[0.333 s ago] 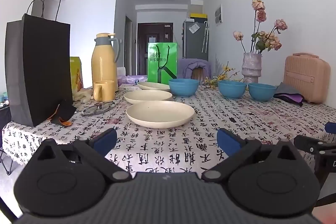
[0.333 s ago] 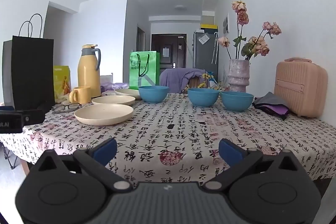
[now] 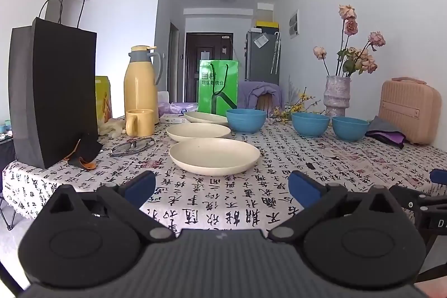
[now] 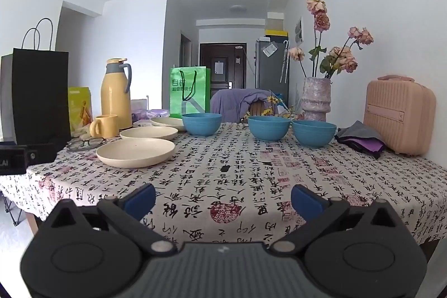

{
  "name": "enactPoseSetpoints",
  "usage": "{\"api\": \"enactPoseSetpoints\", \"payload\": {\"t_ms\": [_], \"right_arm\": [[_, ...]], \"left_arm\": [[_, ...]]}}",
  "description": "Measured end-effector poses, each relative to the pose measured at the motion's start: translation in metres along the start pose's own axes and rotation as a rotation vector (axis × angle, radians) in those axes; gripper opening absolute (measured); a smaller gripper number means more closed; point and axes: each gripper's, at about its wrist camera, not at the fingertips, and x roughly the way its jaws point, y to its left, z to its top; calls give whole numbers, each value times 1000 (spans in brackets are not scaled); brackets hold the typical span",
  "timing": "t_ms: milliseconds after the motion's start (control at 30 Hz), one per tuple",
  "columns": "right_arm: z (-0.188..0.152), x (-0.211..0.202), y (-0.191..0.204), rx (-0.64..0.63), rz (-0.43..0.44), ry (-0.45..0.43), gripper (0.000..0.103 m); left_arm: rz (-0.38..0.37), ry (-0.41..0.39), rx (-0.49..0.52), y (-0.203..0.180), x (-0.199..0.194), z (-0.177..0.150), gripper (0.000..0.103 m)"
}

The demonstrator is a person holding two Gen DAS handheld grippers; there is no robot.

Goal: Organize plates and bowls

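So, table (image 3: 349, 175) w/ a calligraphy-print cloth fills most of both views. Far left stands a black paper bag (image 3: 53, 102), upright, handles up. Far right, against the wall, a pink case (image 3: 409, 111); just left of it a folded grey/purple cloth (image 3: 385, 131). Green bag (image 3: 218, 87) stands at the far edge, mid-table. Yellow thermos (image 3: 141, 90) is left of the green bag, w/ a yellow mug (image 3: 139, 122) just in front of it. Vase (image 3: 337, 95) w/ dried roses sits far right, behind the bowls.

Plates: 3 cream plates in a line running near to far, left of centre, each separate, not stacked: near plate (image 3: 214, 159), middle plate (image 3: 198, 131), far plate (image 3: 206, 117). Bowls: 3 blue bowls across the far side: left bowl (image 3: 245, 119) just beside the far plate, centre bowl (image 3: 310, 124) and right bowl (image 3: 349, 127) close together, approx touching.

Glasses (image 3: 131, 145) lie between the black bag and the near plate.

Left gripper (image 3: 222, 186): jaws spread wide, nothing between them, hanging over the near edge, short of the near plate. Right gripper (image 4: 223, 197): also spread wide, empty, over bare cloth, well apart from the bowls.
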Motion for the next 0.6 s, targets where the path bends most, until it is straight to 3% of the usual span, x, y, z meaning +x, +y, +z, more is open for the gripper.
{"api": "enactPoseSetpoints", "payload": {"t_ms": [267, 600], "right_arm": [[7, 28, -9, -23, 7, -6, 103], [6, 27, -10, -15, -2, -16, 103]], "left_arm": [[-10, -23, 9, 0, -3, 3, 103], [-13, -37, 23, -2, -6, 4, 103]]}}
